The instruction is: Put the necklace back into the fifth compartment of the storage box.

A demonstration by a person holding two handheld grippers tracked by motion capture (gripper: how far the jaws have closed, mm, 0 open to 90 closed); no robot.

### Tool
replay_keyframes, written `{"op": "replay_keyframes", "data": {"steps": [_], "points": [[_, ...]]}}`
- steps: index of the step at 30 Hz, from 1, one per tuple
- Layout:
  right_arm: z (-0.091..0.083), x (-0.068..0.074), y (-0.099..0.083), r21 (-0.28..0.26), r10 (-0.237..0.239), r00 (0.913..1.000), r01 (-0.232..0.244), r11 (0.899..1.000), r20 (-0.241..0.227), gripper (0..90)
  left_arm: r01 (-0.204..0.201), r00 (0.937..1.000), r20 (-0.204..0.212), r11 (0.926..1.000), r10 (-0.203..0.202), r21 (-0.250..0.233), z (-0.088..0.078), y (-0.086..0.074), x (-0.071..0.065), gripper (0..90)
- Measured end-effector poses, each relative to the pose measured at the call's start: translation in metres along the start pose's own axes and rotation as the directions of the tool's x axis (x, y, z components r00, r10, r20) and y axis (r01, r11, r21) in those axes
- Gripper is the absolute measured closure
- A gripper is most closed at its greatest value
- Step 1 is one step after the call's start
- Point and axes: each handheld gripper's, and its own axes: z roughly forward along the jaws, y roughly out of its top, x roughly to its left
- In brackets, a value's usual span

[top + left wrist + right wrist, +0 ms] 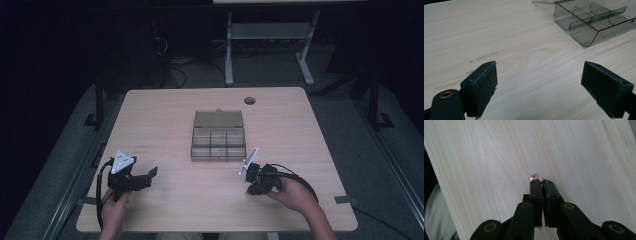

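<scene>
At lower left, your left gripper (145, 176) hangs idle, jaws wide apart. Centre frame, the clear compartment box (218, 141) stands open on the table (165, 110), nothing obstructing. At lower right, your right gripper (540, 182) pinches a small ring (535, 177) by its rim: judged light, stiff, slippery, easily dropped.

Left tool (539, 87) agape over table (499, 37) (organizer box (594, 22) beyond).

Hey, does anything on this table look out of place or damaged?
Little stands out. The compartment box sits open and looks empty, a small ring is pinched at the right gripper tips, and faint scuff marks streak the table.
</scene>
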Motion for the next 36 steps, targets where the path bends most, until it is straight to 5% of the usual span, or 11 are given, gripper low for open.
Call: {"op": "replay_keyframes", "data": {"steps": [18,36], "points": [[-0.026,0.006,0.010,-0.032,-0.034,0.9985,0.035,0.999,0.043,86.5,0.020,0.9998,-0.006,0.9997,-0.021,-0.011,-0.001,-0.001,0.002,13.1],[-0.052,-0.015,0.048,-0.082,-0.058,0.9972,0.062,0.995,0.046,86.6,0.026,0.9995,-0.016,0.9996,-0.026,-0.013,-0.002,-0.001,0.005,13.1]]}}
